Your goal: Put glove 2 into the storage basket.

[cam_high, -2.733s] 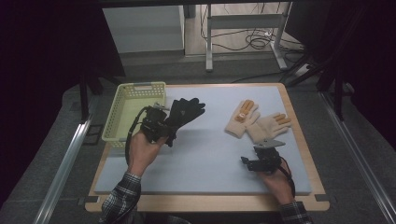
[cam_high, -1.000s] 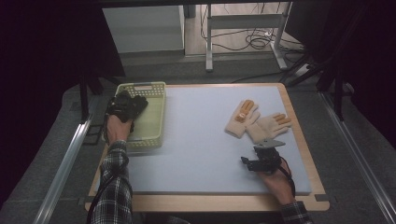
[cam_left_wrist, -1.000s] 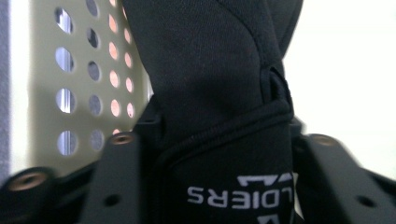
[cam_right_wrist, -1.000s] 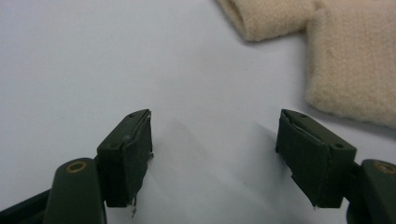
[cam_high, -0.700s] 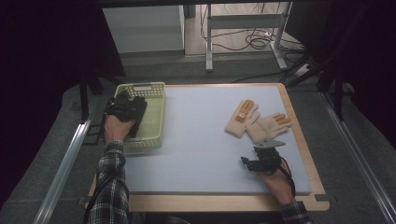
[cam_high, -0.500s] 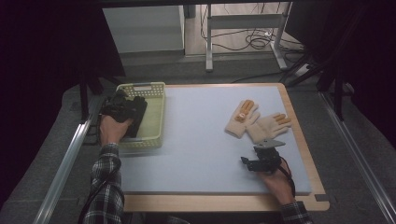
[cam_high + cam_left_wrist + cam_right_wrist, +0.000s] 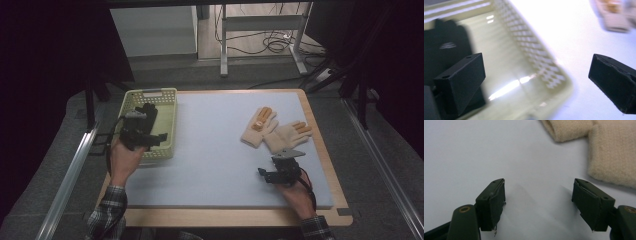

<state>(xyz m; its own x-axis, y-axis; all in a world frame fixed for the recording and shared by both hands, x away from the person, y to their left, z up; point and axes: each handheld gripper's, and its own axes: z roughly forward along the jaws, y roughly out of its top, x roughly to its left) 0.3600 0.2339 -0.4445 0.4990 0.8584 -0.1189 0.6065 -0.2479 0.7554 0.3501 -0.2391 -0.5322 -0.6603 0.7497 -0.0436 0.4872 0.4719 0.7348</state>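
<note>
Left gripper (image 7: 142,135) is hanging over the near end of the yellow basket (image 7: 167,131), jaws wide apart after just opening, nothing between them. The black glove (image 7: 146,112) is lying inside the basket, at its far left side. Right gripper (image 7: 281,169) is sitting on the white mat (image 7: 210,150) with jaws spread and empty, just short of the two cream gloves (image 7: 277,131) lying side by side, touching.
</note>
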